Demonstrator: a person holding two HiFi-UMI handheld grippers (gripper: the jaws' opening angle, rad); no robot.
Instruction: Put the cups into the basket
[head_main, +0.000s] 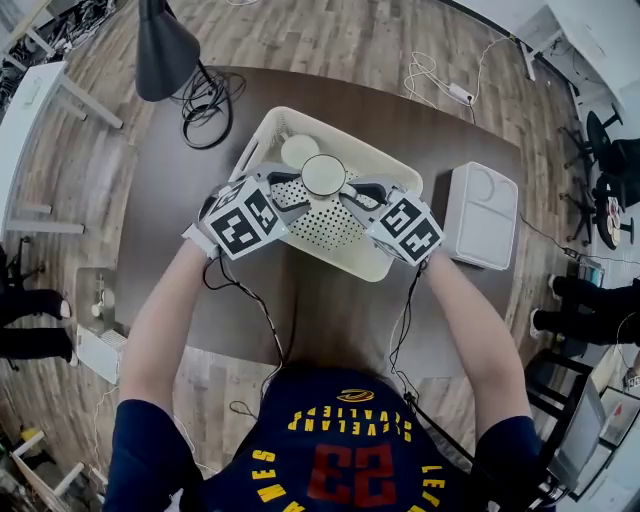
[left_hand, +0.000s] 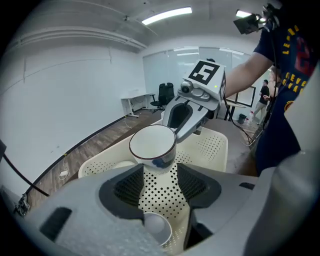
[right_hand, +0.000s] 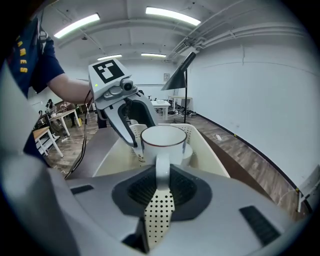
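1. The right claw (right_hand: 161, 176) is pinched tight on the handle (right_hand: 162, 167) of a white cup (right_hand: 164, 142) with a dark rim line. It holds the cup upright over the cream perforated basket (head_main: 372, 266), which stands on the dark counter (head_main: 330, 320).
2. The left claw (left_hand: 160, 180) stands spread and grips nothing. The held cup sits just beyond its tips, and the pads do not appear to press on it.
3. The step in hand looks like lowering this cup onto the basket floor. Best to keep it level and bring it down slowly until its base rests on the perforated bottom, and only then loosen the pinch on the handle.
4. Pick a bare patch. One cup (head_main: 299, 150) already sits at the far end of the basket, and another (left_hand: 158, 227) shows low beneath the left claw. The held cup should come down beside them, not on a rim.
5. The left claw could steady the cup's wall, or else back away so that it does not knock the cups already in the basket.
6. Writing: the person's dark shirt reads "CLEVELAND CAVALIERS" in yellow, upside down in the head view, with a red "23" below. Each claw's cube carries black-and-white square markers, not words. No brand shows on the cups or the basket.
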